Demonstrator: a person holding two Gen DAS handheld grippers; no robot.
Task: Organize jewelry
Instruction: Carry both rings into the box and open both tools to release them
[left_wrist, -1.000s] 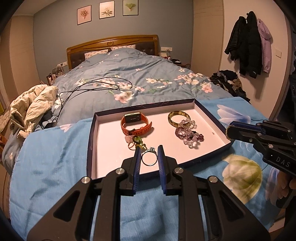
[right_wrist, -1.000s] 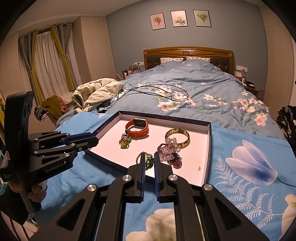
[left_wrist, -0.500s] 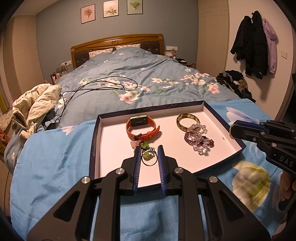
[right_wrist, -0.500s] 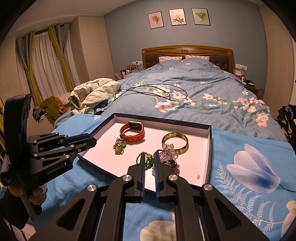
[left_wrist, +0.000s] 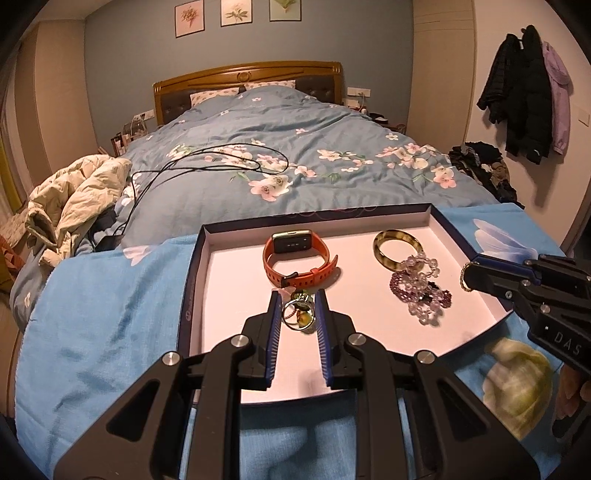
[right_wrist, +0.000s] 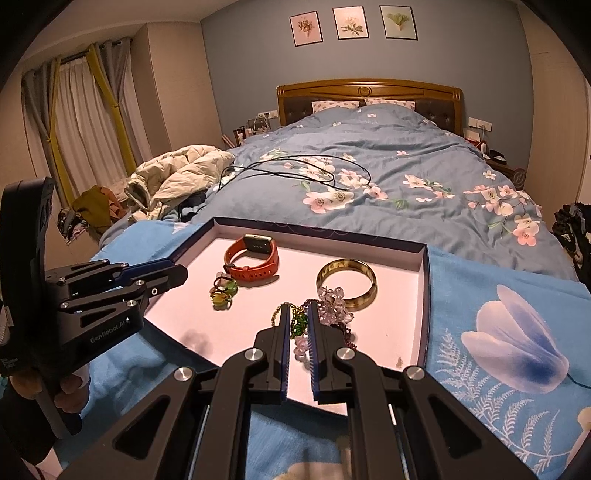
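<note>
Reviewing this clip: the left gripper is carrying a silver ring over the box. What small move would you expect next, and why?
Probably a short lowering and release. The left gripper holds the silver ring between its blue pads, above the tray's pink floor just short of the green-and-yellow ring cluster by the orange watch. The right gripper, shut on a green bead bracelet, is off by the purple beads, so the spot looks free.

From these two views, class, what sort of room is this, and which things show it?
A bedroom, most likely in a home. A bed with a wooden headboard and floral duvet fills the room, coats hang on the wall, and curtains cover a window. The jewelry tray sits on the bed.
</note>
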